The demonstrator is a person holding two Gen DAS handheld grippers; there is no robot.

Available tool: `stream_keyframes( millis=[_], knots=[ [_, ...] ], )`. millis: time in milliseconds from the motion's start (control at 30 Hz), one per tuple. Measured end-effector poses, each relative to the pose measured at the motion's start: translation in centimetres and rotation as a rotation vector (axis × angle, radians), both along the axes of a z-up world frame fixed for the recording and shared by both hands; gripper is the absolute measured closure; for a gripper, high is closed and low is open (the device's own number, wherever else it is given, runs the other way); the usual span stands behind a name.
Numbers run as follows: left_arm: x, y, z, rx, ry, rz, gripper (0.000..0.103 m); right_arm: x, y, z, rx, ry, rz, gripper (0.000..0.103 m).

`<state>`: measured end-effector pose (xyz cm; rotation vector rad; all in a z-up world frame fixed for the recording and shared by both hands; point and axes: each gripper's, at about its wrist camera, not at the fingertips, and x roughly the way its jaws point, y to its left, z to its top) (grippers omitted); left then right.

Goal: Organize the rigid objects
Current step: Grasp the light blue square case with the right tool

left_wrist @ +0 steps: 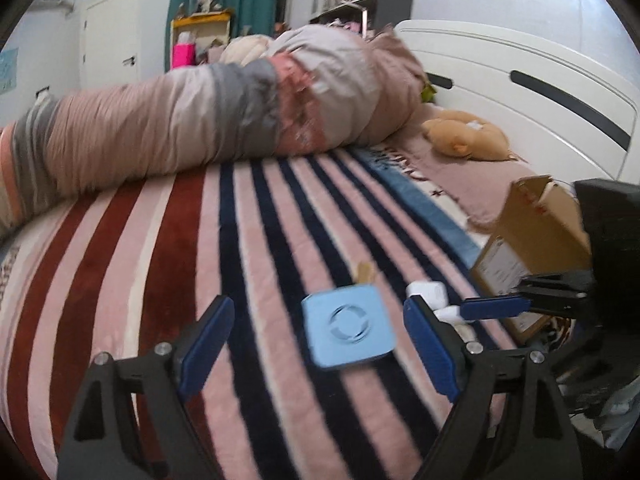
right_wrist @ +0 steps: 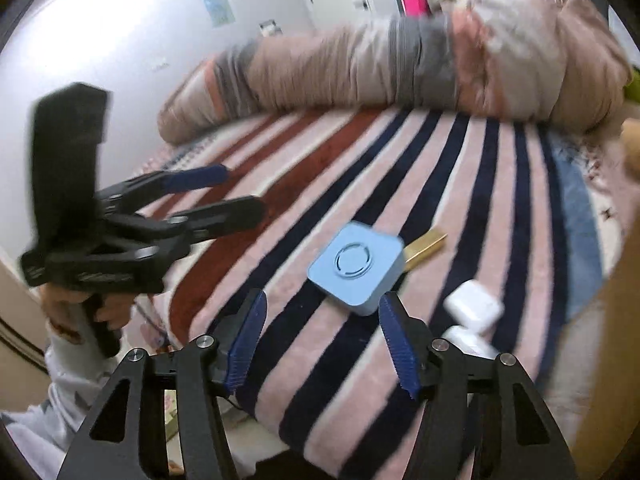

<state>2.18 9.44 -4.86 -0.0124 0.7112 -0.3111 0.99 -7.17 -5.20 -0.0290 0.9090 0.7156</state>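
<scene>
1. No brand or readable writing shows. The light blue square box (left_wrist: 347,327) bears only a raised broken ring on its top face; the cardboard box (left_wrist: 532,240) carries a pale label too blurred to read.
2. The light blue square box lies flat on the striped blanket (left_wrist: 168,264), ring upward. It is square, so it has no long axis; in the right wrist view one corner points toward the camera.
3. A gold bar-shaped object (right_wrist: 425,246) lies just behind the blue box, its long axis running up and to the right in the right wrist view.
4. Two small white blocks (right_wrist: 474,307) lie to the right of the blue box, near the cardboard box.
5. The left gripper (left_wrist: 318,354) is released, jaws wide, nothing pressed; the blue box sits ahead, between the finger lines.
6. The right gripper (right_wrist: 322,340) is also released, its blue pads (right_wrist: 248,340) apart and touching nothing, with the blue box just beyond the tips.
7. A rolled quilt (left_wrist: 200,120) lies across the far side of the bed.
</scene>
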Motion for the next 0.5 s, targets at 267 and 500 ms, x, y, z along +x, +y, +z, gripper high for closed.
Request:
stream_keyframes(
  millis=[267, 500],
  knots=[
    [1.3, 2.7, -2.9, -0.024, 0.017, 0.04, 0.018, 5.6, 4.2, -6.4, -0.129, 0.07, -0.056, 0.025],
    [1.6, 4.0, -3.5, -0.033, 0.002, 0.056, 0.018, 7.4, 7.7, -7.7, -0.207, -0.006, -0.081, 0.009]
  ],
)
